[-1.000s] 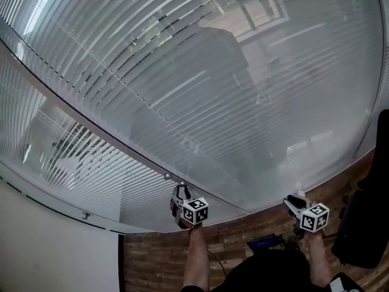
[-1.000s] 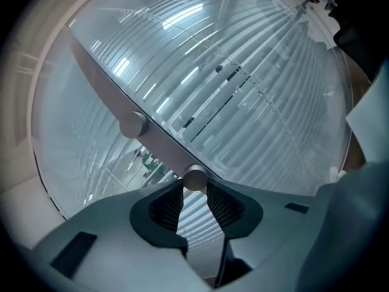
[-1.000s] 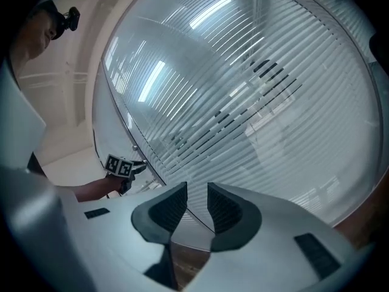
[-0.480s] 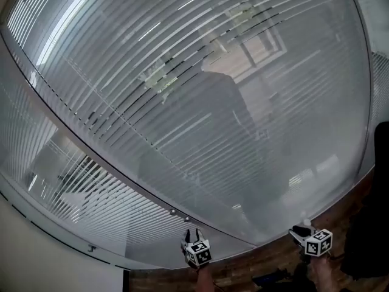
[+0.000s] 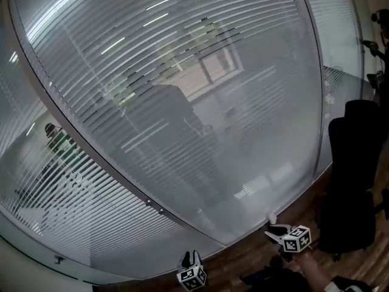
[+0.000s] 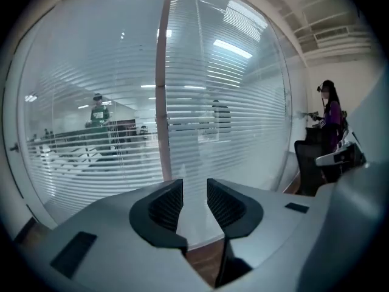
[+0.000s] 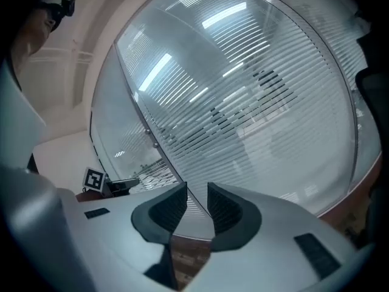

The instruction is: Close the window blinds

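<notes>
Horizontal white blinds (image 5: 182, 102) hang behind a large glass wall; a band of slats near the top shows dark gaps. Two small knobs (image 5: 155, 207) sit on the slanting frame bar between panes. My left gripper (image 5: 193, 261) is at the bottom edge of the head view, below the glass, open and holding nothing. My right gripper (image 5: 275, 231) is further right, near the glass foot, also open and holding nothing. In the left gripper view the jaws (image 6: 194, 202) face a vertical frame post (image 6: 161, 102). The right gripper view looks past its jaws (image 7: 196, 208) up along the blinds (image 7: 243, 90).
A black office chair (image 5: 355, 181) stands at the right on the wooden floor (image 5: 255, 257). A person (image 6: 331, 111) stands by the chair at the right of the left gripper view. A white wall (image 7: 61, 154) adjoins the glass on the left.
Both grippers have sunk in the head view, the left one to the bottom edge; the right one has also shifted left. The view has swung, bringing the black chair into sight.
</notes>
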The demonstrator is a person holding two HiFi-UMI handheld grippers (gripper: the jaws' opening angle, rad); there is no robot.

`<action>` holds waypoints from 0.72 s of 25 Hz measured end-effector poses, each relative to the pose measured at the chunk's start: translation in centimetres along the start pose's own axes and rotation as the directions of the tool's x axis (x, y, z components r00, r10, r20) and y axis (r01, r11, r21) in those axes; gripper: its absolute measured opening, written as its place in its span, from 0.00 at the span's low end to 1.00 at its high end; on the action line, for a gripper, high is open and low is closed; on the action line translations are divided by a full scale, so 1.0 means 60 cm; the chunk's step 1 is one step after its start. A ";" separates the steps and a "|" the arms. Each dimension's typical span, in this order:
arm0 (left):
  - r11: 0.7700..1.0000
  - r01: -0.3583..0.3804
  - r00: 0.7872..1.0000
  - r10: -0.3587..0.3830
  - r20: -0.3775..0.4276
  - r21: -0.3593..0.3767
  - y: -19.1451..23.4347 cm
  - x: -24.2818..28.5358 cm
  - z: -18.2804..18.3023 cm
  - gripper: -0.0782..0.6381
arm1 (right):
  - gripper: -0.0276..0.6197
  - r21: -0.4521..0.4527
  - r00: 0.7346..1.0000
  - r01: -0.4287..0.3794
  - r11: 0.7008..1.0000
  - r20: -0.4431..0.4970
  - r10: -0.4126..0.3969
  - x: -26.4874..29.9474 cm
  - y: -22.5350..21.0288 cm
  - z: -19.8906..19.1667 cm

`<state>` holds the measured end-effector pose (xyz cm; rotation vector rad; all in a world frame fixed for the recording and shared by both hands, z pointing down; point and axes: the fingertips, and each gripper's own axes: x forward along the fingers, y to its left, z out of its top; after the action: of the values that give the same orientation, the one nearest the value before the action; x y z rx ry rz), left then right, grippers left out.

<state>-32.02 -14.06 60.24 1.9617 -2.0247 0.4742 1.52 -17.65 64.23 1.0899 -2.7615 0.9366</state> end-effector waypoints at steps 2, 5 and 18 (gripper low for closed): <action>0.995 0.079 0.997 -0.079 0.000 -0.060 -0.041 -0.031 -0.037 0.30 | 0.21 -0.018 1.000 0.021 1.000 -0.013 -0.021 -0.045 0.034 -0.015; 0.969 0.204 0.978 -0.209 -0.021 -0.137 -0.134 -0.100 -0.118 0.30 | 0.21 -0.011 0.994 0.088 0.996 -0.063 -0.088 -0.164 0.072 -0.076; 0.929 0.328 0.945 -0.318 0.082 -0.173 -0.184 -0.258 -0.098 0.30 | 0.20 -0.067 0.990 0.121 0.990 -0.063 -0.125 -0.290 0.171 -0.092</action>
<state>-20.55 2.17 59.50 2.1504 -1.6556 0.1539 7.14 1.91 59.28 1.1807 -2.6172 0.8495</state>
